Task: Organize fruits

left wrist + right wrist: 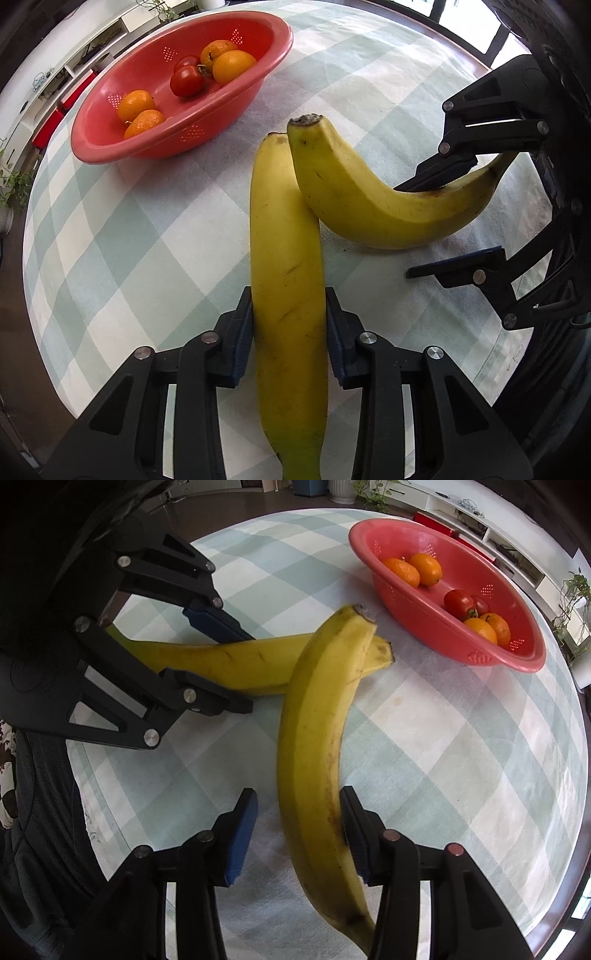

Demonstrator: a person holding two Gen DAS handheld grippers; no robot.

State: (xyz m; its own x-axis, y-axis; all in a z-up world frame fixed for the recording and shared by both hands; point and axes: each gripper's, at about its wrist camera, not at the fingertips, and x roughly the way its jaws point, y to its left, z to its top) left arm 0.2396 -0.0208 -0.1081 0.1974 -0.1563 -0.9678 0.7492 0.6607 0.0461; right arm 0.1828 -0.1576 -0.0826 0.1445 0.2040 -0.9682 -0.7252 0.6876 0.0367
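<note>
Two yellow bananas lie crossed on the checked tablecloth. My left gripper [289,295] is shut on the straighter banana [288,266], both pads pressing its sides; it also shows in the right wrist view [236,661], with the left gripper [251,672] around it. My right gripper [297,805] is open around the curved banana [314,738]: the right pad touches it, the left pad stands apart. In the left wrist view the right gripper [400,230] straddles that curved banana [369,199], whose tip rests on the straighter one.
A red colander bowl [110,147], also in the right wrist view [517,661], stands beyond the bananas and holds several oranges [232,66] and tomatoes [186,81]. The round table's edge curves around. White shelves and plants stand beyond.
</note>
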